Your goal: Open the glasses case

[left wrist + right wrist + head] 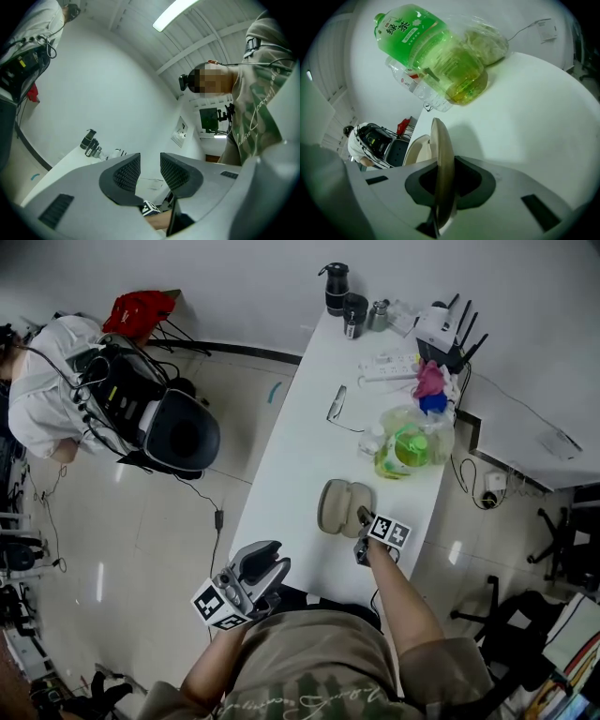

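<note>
Clamped on the rim of the glasses case (344,507), the right claw (362,519) reaches in from the near end of the white table (300,460) in the head view. The tan case lies near the front edge, its two halves already apart. The left claw (265,557) hangs off the table's near-left corner, well apart from the case. I'd say it is parked there to stay out of the way.

From the left gripper view, that claw's pads (127,172) stand spread with nothing between them, aimed over the table towards the wall. It has no share in the hold.

From the right gripper view, the pads press together on the thin lid (440,140), seen edge-on, while the other shell (415,150) falls away to the left. Pinching the rim lets the hand swing the lid about its hinge, I reckon. A bagged green bottle (426,42) lies beyond, clear of the case. To my eye the opening is all but done.
</note>
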`<control>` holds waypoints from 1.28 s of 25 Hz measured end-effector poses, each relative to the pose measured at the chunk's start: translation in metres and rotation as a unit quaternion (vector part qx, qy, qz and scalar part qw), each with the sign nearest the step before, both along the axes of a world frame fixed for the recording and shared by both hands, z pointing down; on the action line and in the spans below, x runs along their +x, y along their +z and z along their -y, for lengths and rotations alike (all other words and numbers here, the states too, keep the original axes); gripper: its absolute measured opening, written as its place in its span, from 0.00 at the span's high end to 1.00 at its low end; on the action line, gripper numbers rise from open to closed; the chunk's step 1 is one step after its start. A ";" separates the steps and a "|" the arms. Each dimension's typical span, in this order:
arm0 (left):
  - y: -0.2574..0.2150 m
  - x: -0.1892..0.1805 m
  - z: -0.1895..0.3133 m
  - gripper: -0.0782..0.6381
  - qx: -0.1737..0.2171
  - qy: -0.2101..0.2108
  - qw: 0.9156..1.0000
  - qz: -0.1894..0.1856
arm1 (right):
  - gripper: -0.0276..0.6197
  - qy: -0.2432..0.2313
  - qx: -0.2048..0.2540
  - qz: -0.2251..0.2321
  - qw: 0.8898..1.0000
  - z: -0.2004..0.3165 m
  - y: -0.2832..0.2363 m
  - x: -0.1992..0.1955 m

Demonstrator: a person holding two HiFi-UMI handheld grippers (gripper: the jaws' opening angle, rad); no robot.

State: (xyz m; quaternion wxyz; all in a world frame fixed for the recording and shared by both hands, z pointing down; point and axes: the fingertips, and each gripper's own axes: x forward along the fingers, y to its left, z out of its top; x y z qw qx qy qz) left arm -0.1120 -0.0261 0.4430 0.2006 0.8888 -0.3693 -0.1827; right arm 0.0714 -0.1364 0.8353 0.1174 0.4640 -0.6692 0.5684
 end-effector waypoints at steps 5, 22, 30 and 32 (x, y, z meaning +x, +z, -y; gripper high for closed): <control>0.000 0.001 -0.007 0.70 0.003 -0.002 1.000 -0.007 | 0.89 0.001 0.000 0.007 1.000 0.004 -0.001 0.000; -0.016 -0.021 -0.031 0.70 0.023 0.006 0.999 -0.024 | 0.85 -0.080 0.107 -0.107 0.985 -0.013 -0.061 0.007; -0.021 -0.016 -0.030 0.70 0.050 0.021 0.998 -0.030 | 0.85 -0.191 0.228 -0.031 0.954 -0.067 -0.138 -0.037; -0.022 -0.015 -0.029 0.70 0.052 0.034 0.997 -0.034 | 0.85 -0.196 0.253 -0.026 0.947 -0.081 -0.156 -0.043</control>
